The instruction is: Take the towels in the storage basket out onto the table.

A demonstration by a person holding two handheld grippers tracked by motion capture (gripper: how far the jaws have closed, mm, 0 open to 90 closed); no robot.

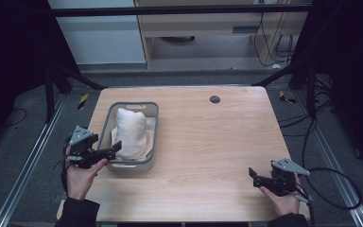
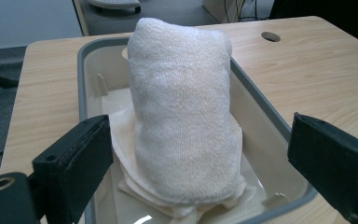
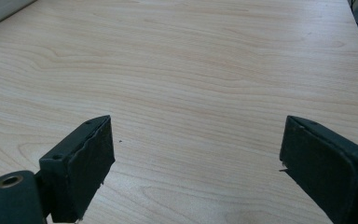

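Note:
A rolled white towel [image 1: 131, 130] lies lengthwise in a grey plastic bin [image 1: 152, 127] on the left half of the wooden table, on top of a folded white cloth [image 2: 121, 140]. My left gripper [image 1: 113, 150] hovers at the bin's near left corner, pointing at the towel [image 2: 182, 112]. Its jaws stand wide apart, and the towel lies beyond them, untouched. At the table's near right corner my right gripper [image 1: 253, 176] is held just above the bare wood [image 3: 205, 93], open with nothing between its pads.
A small round dark hole [image 1: 214, 99] sits in the tabletop near the far edge. The bin's grey rim [image 2: 81, 84] runs close in front of my left jaws. Metal frame rails and cables flank the table on both sides.

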